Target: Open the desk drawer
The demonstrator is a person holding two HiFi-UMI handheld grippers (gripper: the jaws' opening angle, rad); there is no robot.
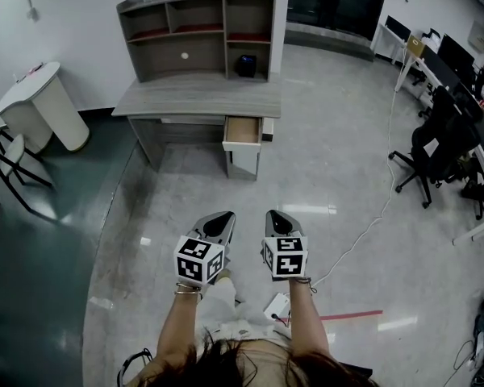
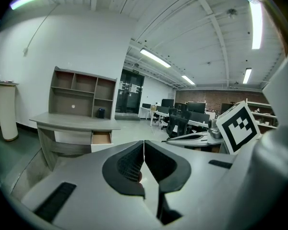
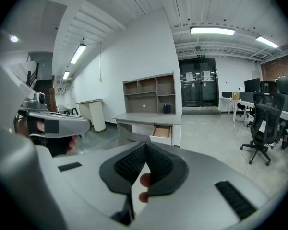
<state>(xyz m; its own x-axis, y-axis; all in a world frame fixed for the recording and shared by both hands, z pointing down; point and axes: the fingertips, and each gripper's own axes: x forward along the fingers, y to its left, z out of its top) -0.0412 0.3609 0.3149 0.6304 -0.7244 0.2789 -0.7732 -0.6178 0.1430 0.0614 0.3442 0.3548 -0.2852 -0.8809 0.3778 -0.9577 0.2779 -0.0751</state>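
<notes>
Polished grey floor [image 1: 323, 176] runs through an open office. Against the white wall stands a grey wood-laminate desk [image 1: 198, 95] topped by a shelved hutch [image 1: 195, 27].

Item under task: the white-fronted drawer with a tan wooden interior [image 1: 242, 131] sits below the tabletop's right end, as the head view shows it. It is already drawn out, and its interior is exposed and appears bare.

Tools: the left claw [image 1: 218, 221] and the right claw [image 1: 279, 218] are held side by side, well apart from the desk. Each is fully closed, pads together, with nothing gripped.

Handling, as judged: the drawer is a rigid box on runners, likely light, and should travel straight with a modest pull. No knob or handle can be made out, so the top edge of the front panel looks the best hold. The smooth front may prove slippery.

Writing: none is legible. The marker cubes [image 1: 198, 260] carry black-and-white patterns only. A small sign [image 3: 202, 56] above the dark double doors [image 3: 201, 85] is too small to read.
</notes>
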